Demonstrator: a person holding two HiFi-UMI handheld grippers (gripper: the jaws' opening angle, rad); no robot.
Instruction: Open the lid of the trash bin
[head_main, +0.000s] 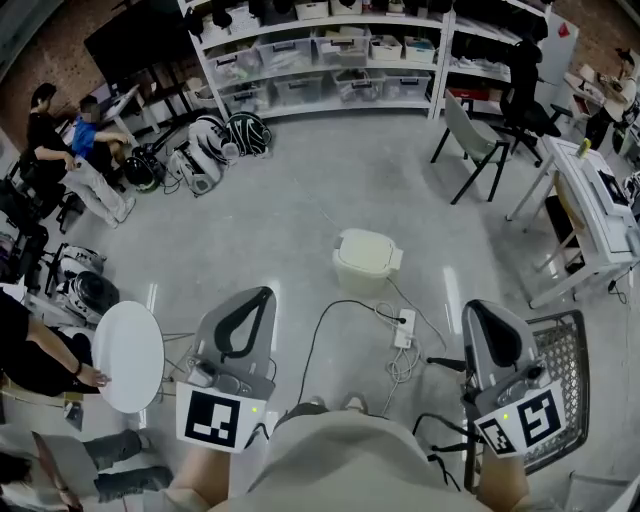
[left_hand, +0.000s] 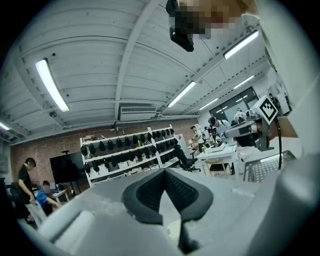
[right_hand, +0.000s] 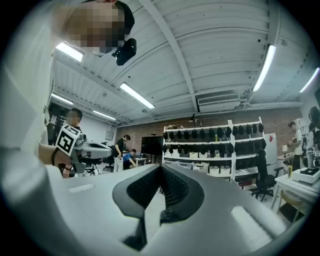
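The trash bin (head_main: 367, 262) is small and cream-white, and stands on the grey floor ahead of me with its lid down. My left gripper (head_main: 263, 294) is held low at the left, well short of the bin, with its jaws closed and nothing between them. At the right my right gripper (head_main: 478, 306) is held the same way, also shut and empty. In the left gripper view the left gripper (left_hand: 164, 172) points at the shelves and ceiling, and the bin is not seen. The right gripper (right_hand: 160, 168) likewise faces the room, tips together.
A white power strip (head_main: 404, 328) with cables lies on the floor just right of the bin. A round white table (head_main: 128, 355) is at my left, a metal mesh chair (head_main: 560, 375) at my right. Desks (head_main: 600, 215), a chair (head_main: 475, 140), shelves (head_main: 330, 50) and seated people (head_main: 85, 150) ring the room.
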